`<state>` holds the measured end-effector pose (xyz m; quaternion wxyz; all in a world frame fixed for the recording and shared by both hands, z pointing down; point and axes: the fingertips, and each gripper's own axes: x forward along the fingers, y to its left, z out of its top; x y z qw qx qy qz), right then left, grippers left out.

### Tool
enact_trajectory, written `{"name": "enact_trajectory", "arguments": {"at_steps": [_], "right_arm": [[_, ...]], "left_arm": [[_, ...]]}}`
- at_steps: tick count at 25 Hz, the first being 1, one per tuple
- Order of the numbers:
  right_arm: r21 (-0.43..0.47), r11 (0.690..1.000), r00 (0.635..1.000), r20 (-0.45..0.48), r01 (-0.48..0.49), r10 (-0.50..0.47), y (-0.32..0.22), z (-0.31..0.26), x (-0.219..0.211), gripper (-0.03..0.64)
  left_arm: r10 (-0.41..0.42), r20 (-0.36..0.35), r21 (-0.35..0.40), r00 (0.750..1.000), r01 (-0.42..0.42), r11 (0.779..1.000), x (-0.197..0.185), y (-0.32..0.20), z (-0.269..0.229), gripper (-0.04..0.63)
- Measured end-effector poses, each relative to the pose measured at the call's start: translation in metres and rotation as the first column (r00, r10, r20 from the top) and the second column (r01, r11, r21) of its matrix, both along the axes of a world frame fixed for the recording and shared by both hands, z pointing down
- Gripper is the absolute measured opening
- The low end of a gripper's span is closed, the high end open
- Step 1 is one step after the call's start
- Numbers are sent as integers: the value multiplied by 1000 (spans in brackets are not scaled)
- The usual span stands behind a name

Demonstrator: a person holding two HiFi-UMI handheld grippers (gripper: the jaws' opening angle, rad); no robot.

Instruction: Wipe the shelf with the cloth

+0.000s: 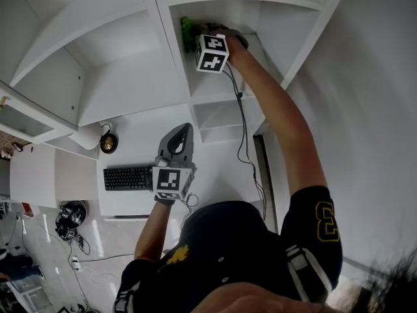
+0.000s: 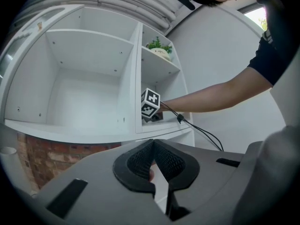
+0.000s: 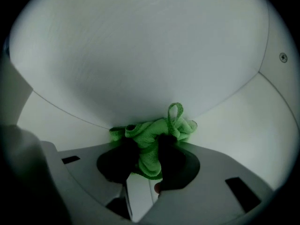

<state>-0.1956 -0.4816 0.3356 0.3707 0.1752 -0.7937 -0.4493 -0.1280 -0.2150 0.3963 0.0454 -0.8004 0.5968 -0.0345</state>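
White shelf compartment (image 1: 212, 91) holds right gripper (image 3: 149, 149) clamped on green cloth (image 3: 151, 134); left gripper (image 2: 153, 146) closed.

We look along the left gripper (image 2: 153, 144), its dark ribbed jaws closed tip to tip, toward a white open-fronted shelf unit (image 2: 135, 78). A person's bare arm (image 2: 220, 100) reaches into the narrow right-hand compartment. There the right gripper's black-and-white marker cube (image 2: 150, 103) shows, with a thin black cable (image 2: 201, 131) trailing out. A small green plant (image 2: 158, 45) sits on the shelf above.
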Motion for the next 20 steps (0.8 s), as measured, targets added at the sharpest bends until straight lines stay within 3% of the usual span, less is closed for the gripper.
{"name": "enact_trajectory", "arguments": {"at_steps": [7,20], "right_arm": [[12,1000,1000,14,9,-9,1,1,1,118],[80,997,997,-74,16,-10,0,5,7,114]], "left_arm": [[34,-4,-2,999,-34,999,6,-5,1,17],[48,1,-14,999,-48,999,6,-4,8,17]]}}
